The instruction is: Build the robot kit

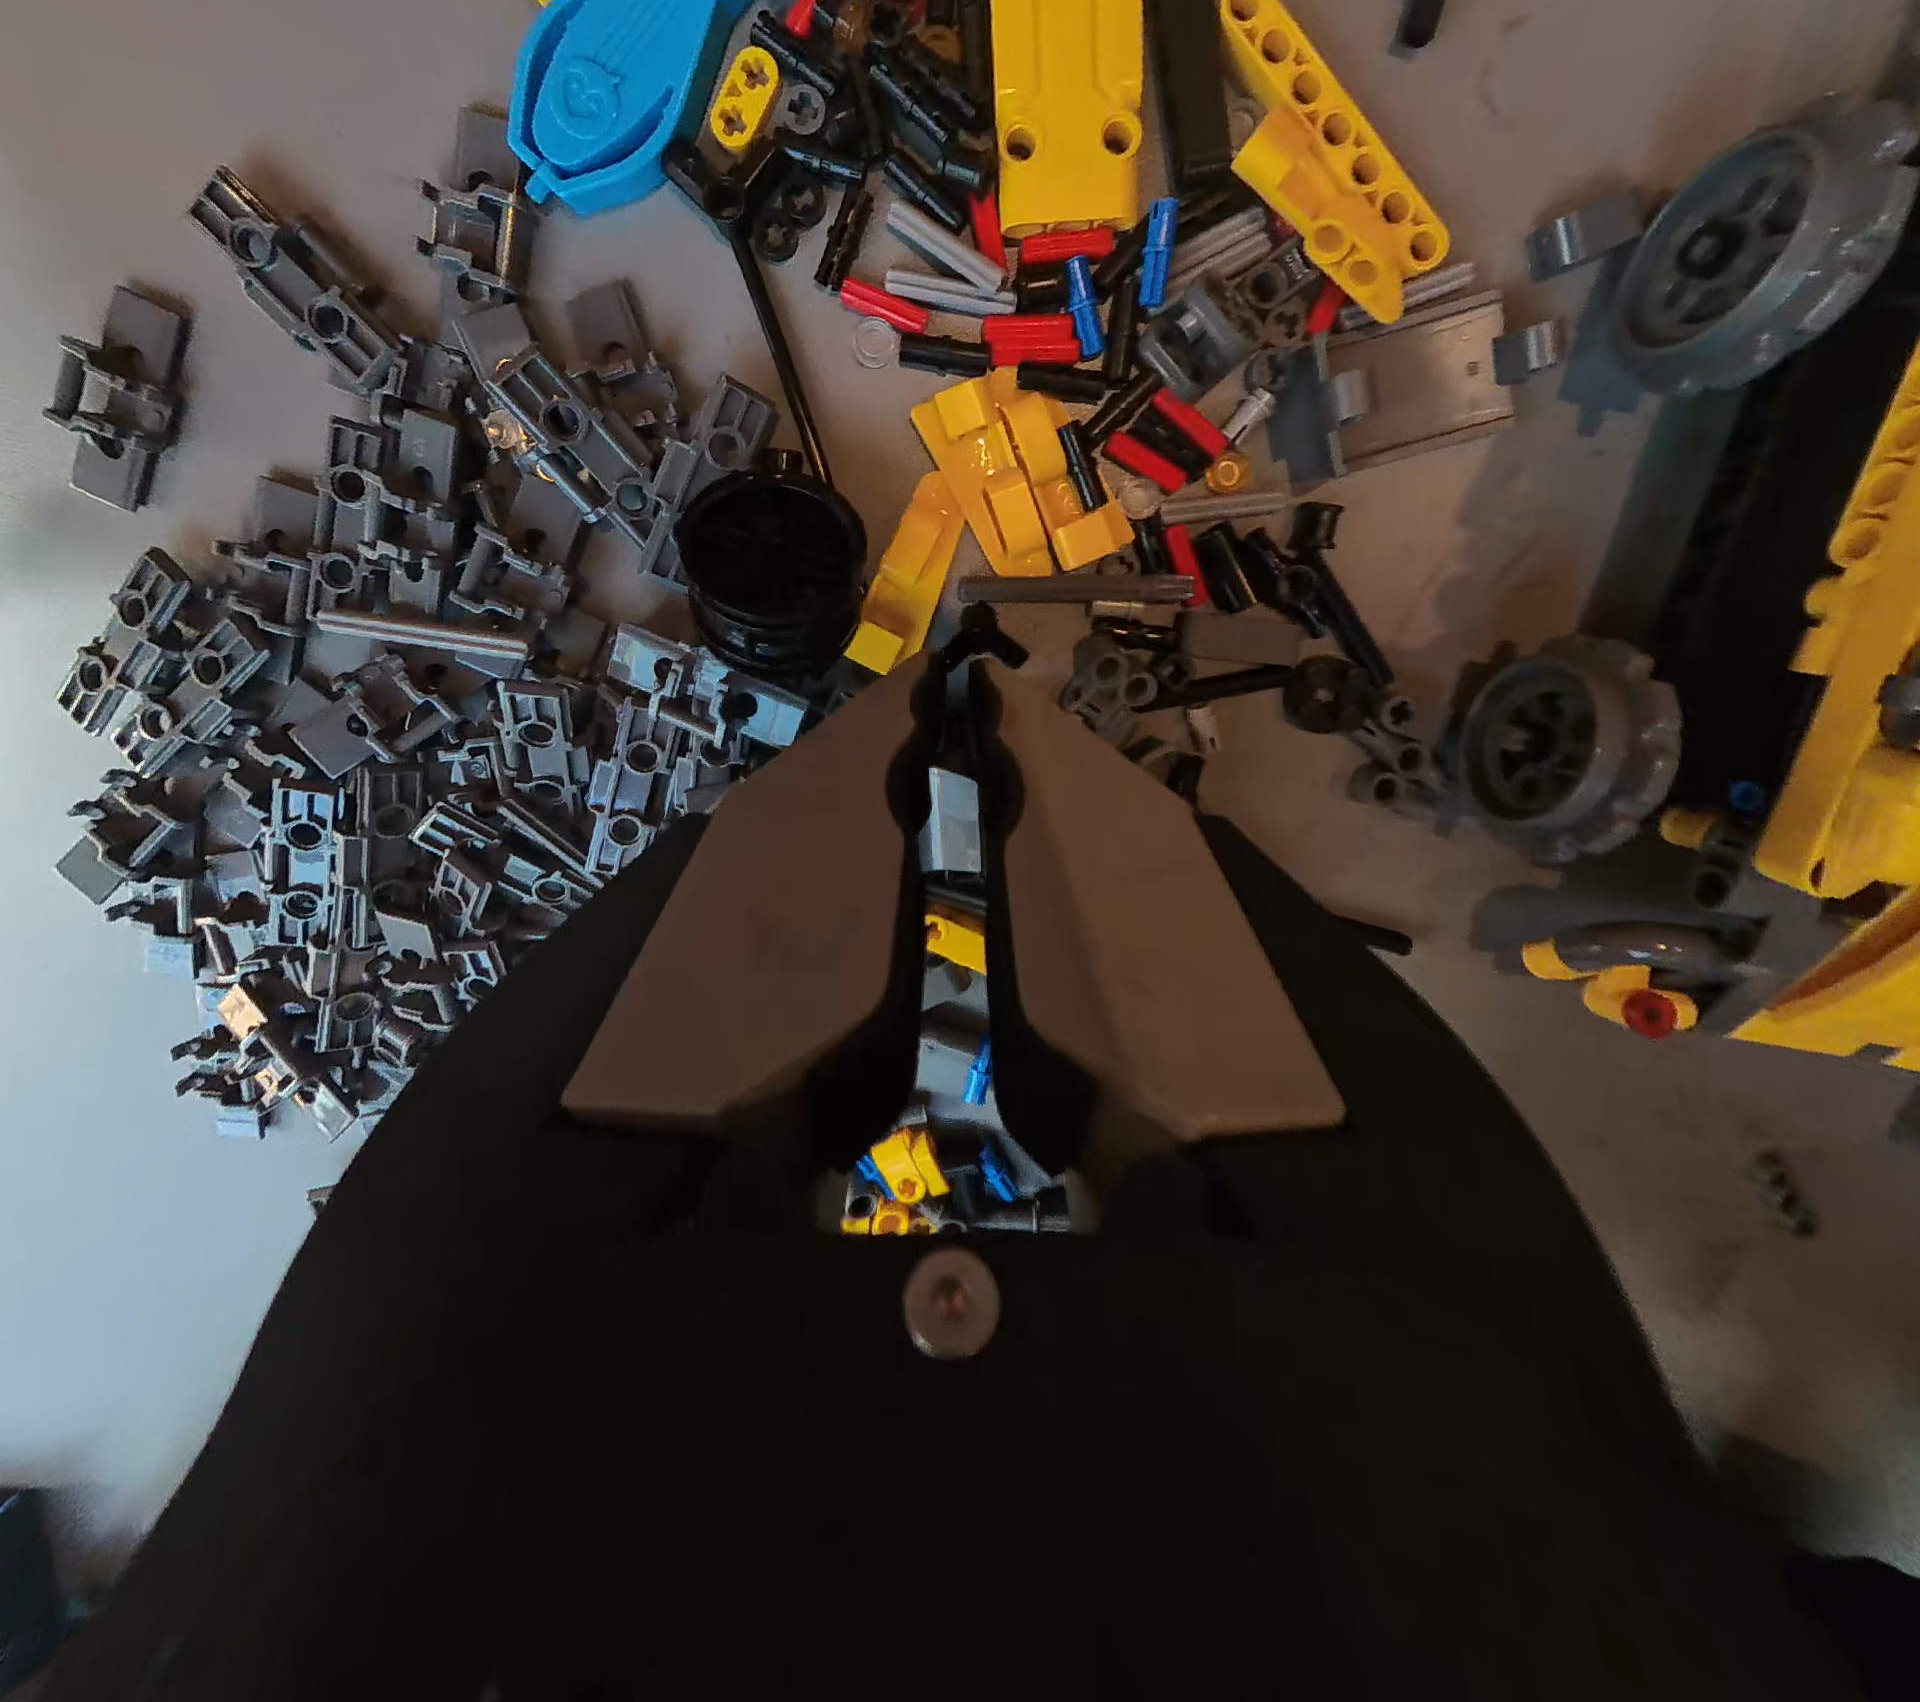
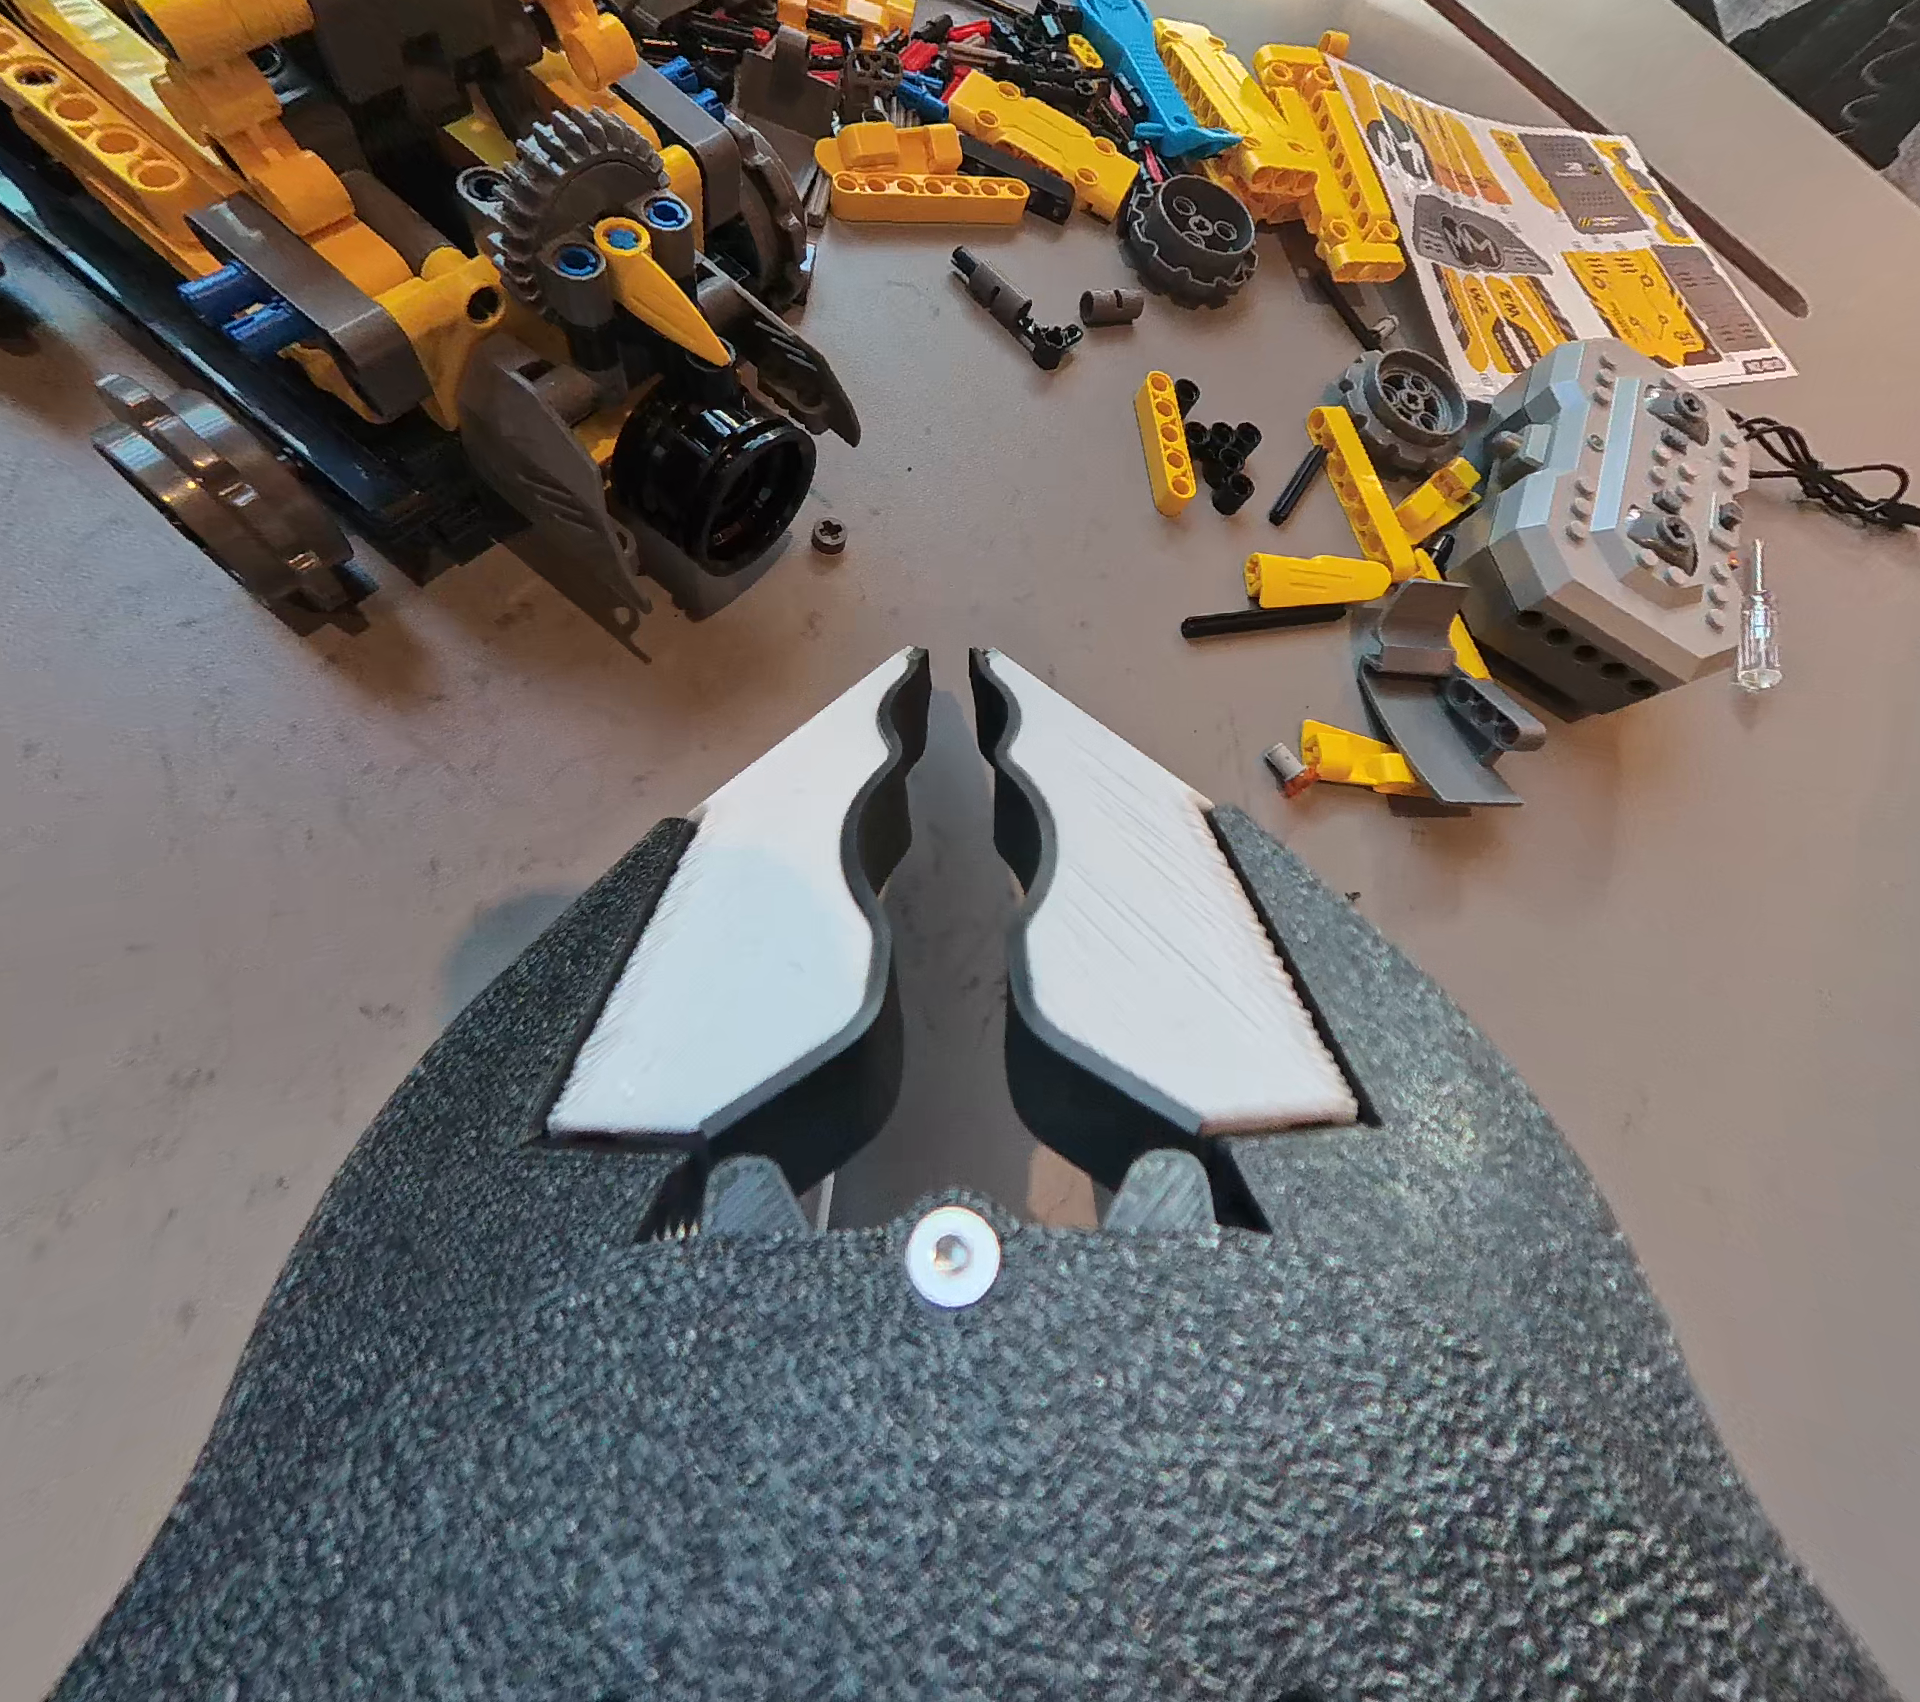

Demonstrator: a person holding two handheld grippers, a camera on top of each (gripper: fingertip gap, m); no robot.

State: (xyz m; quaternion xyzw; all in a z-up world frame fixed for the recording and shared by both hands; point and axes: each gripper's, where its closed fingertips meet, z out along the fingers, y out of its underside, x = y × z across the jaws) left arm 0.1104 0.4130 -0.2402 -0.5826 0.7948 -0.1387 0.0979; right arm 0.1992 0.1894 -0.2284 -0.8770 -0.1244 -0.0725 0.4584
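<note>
Black pin (image 1: 982, 629) pinched at the left hand-held gripper (image 1: 961, 665) tips could twist free; right hand-held gripper (image 2: 949, 665) nearly closed, empty.

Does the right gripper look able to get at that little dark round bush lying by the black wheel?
Probably yes. The right gripper faces bare table, and the bush lies alone just ahead, apart from the black wheel.

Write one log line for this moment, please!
left gripper: shut on small black piece | right gripper: nearly shut, empty, above table
</note>
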